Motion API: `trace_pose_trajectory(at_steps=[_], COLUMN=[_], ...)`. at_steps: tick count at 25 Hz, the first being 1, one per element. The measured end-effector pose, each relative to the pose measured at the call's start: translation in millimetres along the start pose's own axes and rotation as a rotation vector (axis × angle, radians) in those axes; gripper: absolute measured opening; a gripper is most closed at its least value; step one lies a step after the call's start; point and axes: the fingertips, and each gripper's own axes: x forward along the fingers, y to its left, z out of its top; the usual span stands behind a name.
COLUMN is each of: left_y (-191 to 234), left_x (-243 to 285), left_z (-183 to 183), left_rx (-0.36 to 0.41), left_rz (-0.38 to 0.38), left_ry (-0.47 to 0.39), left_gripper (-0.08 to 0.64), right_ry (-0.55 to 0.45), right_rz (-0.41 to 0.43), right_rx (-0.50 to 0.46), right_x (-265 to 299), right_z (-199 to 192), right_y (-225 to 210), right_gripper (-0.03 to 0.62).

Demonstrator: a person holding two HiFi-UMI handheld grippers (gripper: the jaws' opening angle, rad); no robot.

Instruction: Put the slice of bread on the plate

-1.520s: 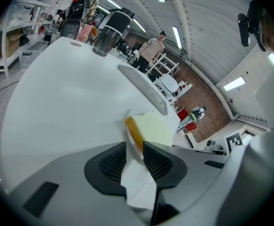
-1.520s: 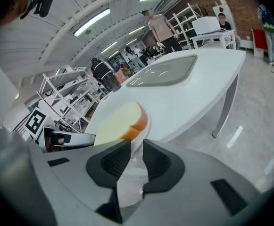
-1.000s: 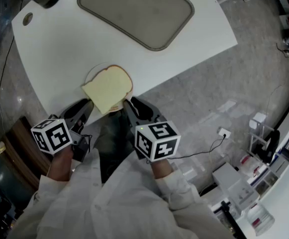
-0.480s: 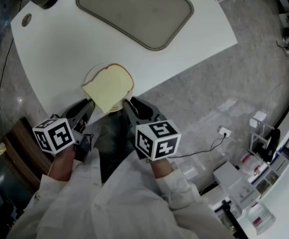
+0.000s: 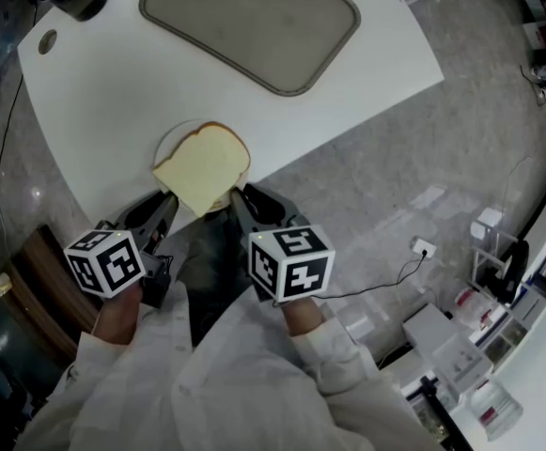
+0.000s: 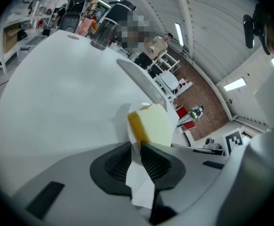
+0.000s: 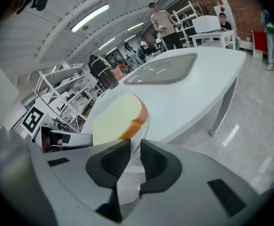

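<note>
Bread: the pale, brown-crusted slice of bread (image 5: 202, 165) lies flat on the small round white plate (image 5: 166, 142). The task looks done to me. Its near corner pokes out past the rim, towards the person.
Plate: it sits on the white tabletop (image 5: 113, 83), right up against the near edge.
Left gripper: the left gripper (image 5: 163, 207) hangs just off the tabletop's edge, its nose close beside the slice's near left side. The jaws are drawn almost together, only a thin slit between them, gripping nothing.
Right gripper: the right gripper (image 5: 242, 198) mirrors it, just beside the overhanging corner. Its jaws are likewise pulled nearly closed and empty.
Why so: both noses flank the plate and neither touches the slice, which rests on its own weight. I read that as a hands-off pose.
Edges: the plate hugs the tabletop's rim with the grey speckled floor (image 5: 395, 158) below, so a nudge towards the person could tip that overhanging corner off.
Open room: there is broad bare white between the plate and the grey rounded tray (image 5: 254, 17) well beyond. That leaves plenty of space to push inward, and none to spare on the near side.
</note>
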Motion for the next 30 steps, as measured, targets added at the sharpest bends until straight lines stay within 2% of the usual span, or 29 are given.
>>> trace_pose_trajectory(at_steps=[13, 25, 30], left_y=[1, -3, -4], left_x=[3, -3, -5], left_z=[-4, 6, 12], left_rx=[-0.073, -0.048, -0.013], left_rz=[-0.042, -0.09, -0.102], left_ry=[0.02, 0.011, 0.019], left_gripper=[0.067, 0.067, 0.067], right_ry=[-0.012, -0.065, -0.087], right_rz=[0.012, 0.016, -0.004], right_rx=[0.035, 0.079, 0.098], right_x=[-3, -7, -11], right_z=[5, 15, 16], right_y=[0, 7, 11], right_gripper=[0.066, 0.066, 0.065])
